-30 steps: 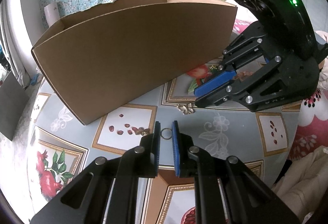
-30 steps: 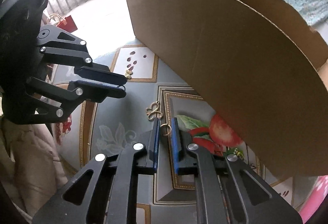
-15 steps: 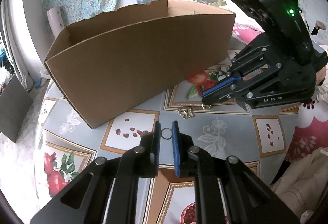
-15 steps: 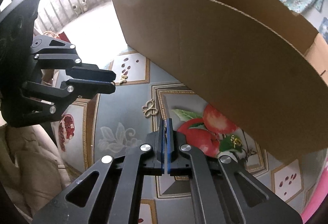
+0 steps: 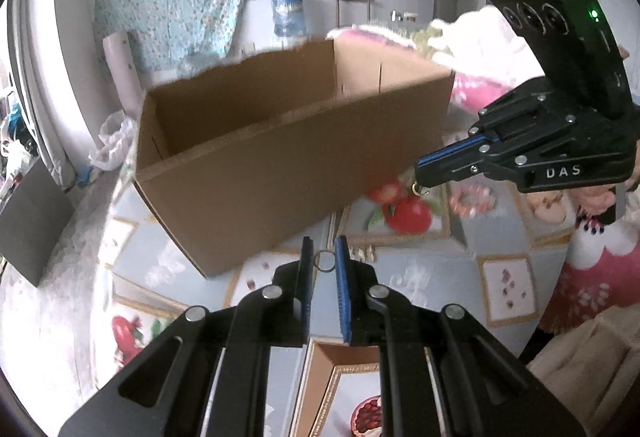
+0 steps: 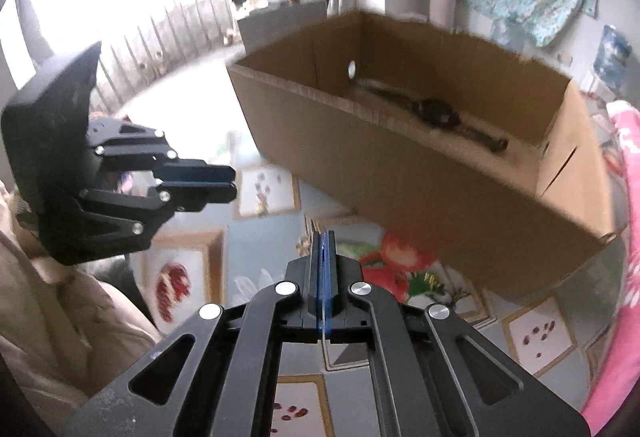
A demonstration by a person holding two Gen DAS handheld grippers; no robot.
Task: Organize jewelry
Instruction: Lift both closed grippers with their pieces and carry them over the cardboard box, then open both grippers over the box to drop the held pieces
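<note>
My left gripper (image 5: 324, 257) is shut on a small silver ring (image 5: 324, 261), held just above the patterned tablecloth in front of the cardboard box (image 5: 280, 165). In the same view my right gripper (image 5: 418, 173) hovers to the right, near the box's corner, shut with a small gold ring (image 5: 420, 191) dangling from its tips. In the right wrist view the right gripper (image 6: 325, 237) has its pads pressed together and the ring is hidden. The left gripper (image 6: 232, 183) hangs off to the left. Inside the box (image 6: 400, 177) lies a dark watch-like piece (image 6: 436, 113).
A gold butterfly piece (image 5: 362, 253) lies on the cloth beside my left fingertips. More small gold pieces rest on the tablecloth (image 6: 262, 207) and near the fruit print (image 6: 434, 281). Pink fabric (image 6: 624, 197) borders the right side, and beige clothing (image 6: 60, 309) sits at lower left.
The right gripper closed on the gold ring and lifted it off the cloth towards the box. Both grippers rose, and the box's inside now shows.
</note>
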